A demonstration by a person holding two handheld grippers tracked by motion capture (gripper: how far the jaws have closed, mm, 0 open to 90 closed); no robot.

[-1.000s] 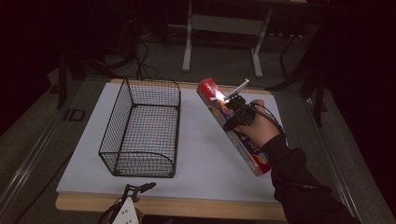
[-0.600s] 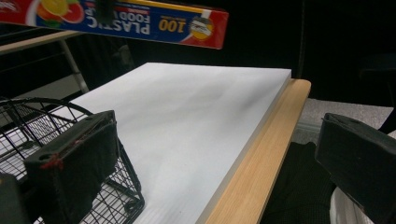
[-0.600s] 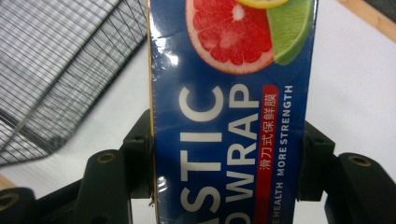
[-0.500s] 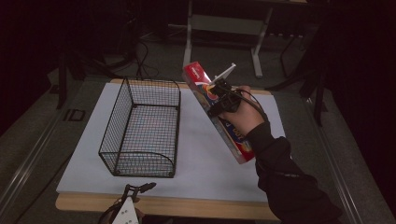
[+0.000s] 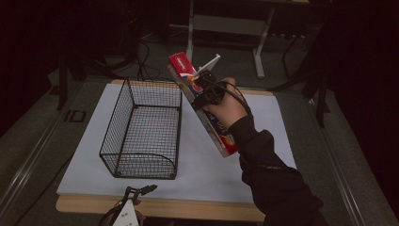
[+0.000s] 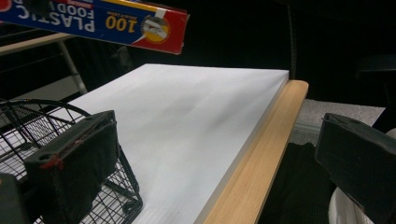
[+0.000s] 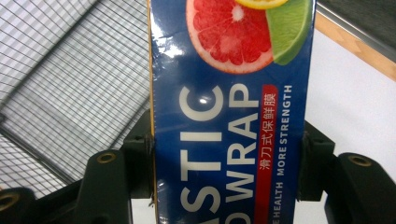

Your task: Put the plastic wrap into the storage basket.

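long blue-and-red plastic wrap box [image 5: 203,101]: clamped in right gripper [image 5: 205,92], carried leftward toward empty black wire basket [image 5: 143,129]; left gripper [image 6: 219,154] jaws wide.

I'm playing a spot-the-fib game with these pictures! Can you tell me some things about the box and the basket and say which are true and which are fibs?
1. The right gripper holds the plastic wrap box up in the air. True.
2. The box is lying inside the wire basket. False: the basket has nothing in it, and the box is held up beside it.
3. The box has a picture of cut fruit on it. True: the right gripper view shows a grapefruit slice and a lime wedge.
4. The left gripper is squeezing the basket. False: its fingers are apart, holding nothing, near the table's front edge.
5. The white board under the basket is red. False: it is white, on a wooden table.
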